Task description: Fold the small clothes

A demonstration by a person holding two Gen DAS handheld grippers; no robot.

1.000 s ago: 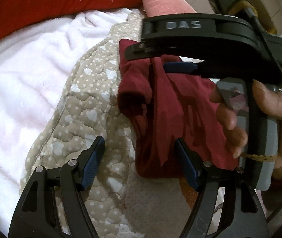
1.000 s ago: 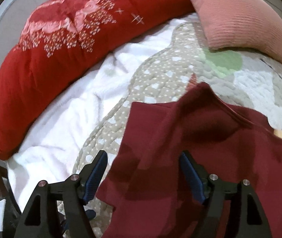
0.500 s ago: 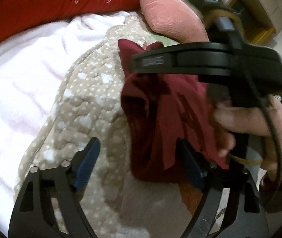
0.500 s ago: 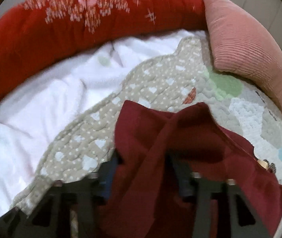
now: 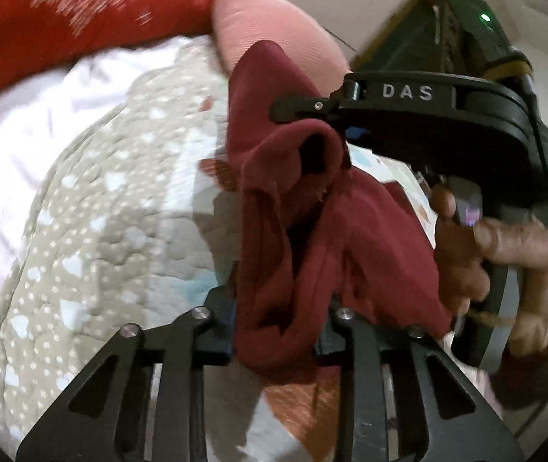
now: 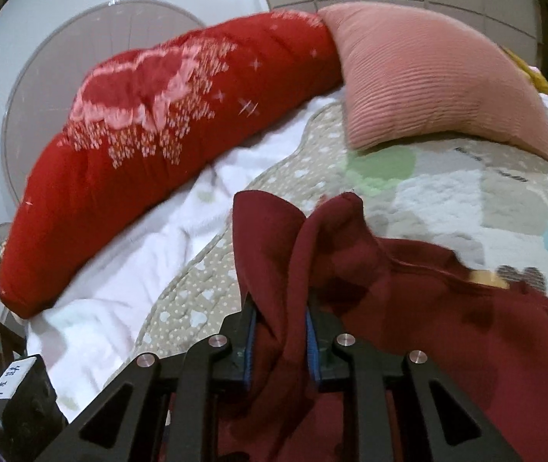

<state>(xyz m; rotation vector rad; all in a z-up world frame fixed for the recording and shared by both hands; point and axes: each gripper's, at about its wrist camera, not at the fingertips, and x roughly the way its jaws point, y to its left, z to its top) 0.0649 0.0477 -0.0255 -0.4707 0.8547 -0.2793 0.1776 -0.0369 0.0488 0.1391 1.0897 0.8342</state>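
A dark maroon garment (image 5: 370, 238) hangs bunched above the beige quilt (image 5: 100, 211). My left gripper (image 5: 277, 331) has its jaws closing, and a thick fold of the cloth is pinched between its blue pads. In the left wrist view the right gripper (image 5: 324, 123) grips the garment's upper edge, with a person's hand (image 5: 505, 254) on its handle. In the right wrist view my right gripper (image 6: 281, 342) has its jaws closing too, pressing on a raised fold of the garment (image 6: 447, 327). The rest of the cloth trails off to the right over the quilt (image 6: 447, 200).
A long red bolster (image 6: 158, 123) with a pink pattern lies along the far side. A pink ribbed cushion (image 6: 428, 77) leans at the back right. A white fleece blanket (image 6: 139, 269) lies between the bolster and the quilt.
Both grippers went from wide open to closed on folds of the maroon garment. They rose a little, and the cloth now stands gathered up off the quilt.
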